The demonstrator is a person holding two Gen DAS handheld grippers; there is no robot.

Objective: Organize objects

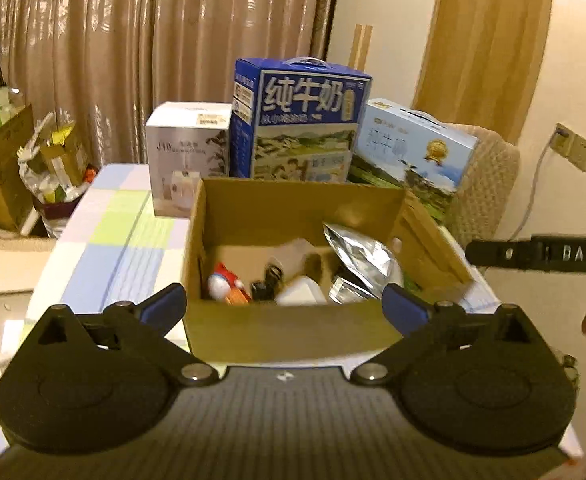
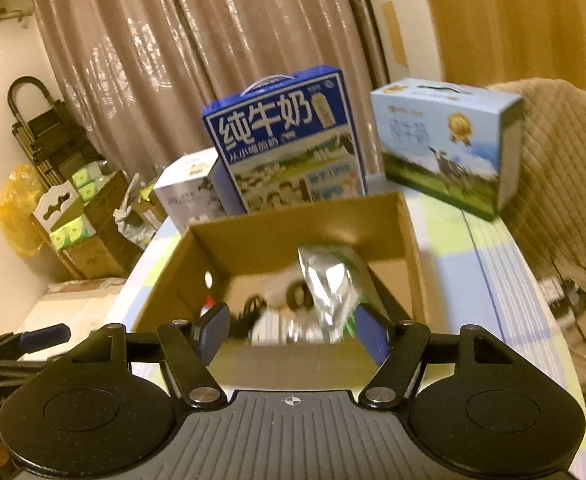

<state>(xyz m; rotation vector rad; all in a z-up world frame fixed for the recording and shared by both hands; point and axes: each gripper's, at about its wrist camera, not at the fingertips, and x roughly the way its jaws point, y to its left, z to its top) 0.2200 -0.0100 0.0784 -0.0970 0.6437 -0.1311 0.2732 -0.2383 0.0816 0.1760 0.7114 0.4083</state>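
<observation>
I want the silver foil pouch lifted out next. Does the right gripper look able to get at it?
Probably yes. The right gripper is open and empty, the cardboard box has no lid, and the silver foil pouch lies uncovered on top just beyond the near wall.

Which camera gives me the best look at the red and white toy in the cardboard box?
The left wrist view. The red and white toy lies in plain sight at the near left corner of the cardboard box. In the right wrist view only a red and white sliver peeks out beside the gripper finger.
</observation>
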